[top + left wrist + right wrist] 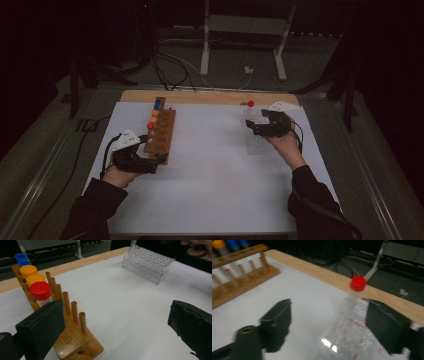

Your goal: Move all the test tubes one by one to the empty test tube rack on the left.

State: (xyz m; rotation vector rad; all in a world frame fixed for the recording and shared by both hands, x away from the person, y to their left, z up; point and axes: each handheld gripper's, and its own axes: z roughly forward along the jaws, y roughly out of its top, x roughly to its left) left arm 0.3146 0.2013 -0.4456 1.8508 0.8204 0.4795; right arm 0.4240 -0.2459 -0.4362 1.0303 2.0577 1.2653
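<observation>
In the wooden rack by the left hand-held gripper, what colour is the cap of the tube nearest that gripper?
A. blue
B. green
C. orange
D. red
D: in the left gripper view, the red-capped tube stands closest to the jaws in the wooden rack, with the orange-capped tubes and the blue-capped tubes farther back.

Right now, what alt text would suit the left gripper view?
Two open black tongs frame a white table, the left one beside a wooden peg rack holding red-capped, orange-capped and blue-capped tubes. A clear plastic rack stands beyond.
</observation>
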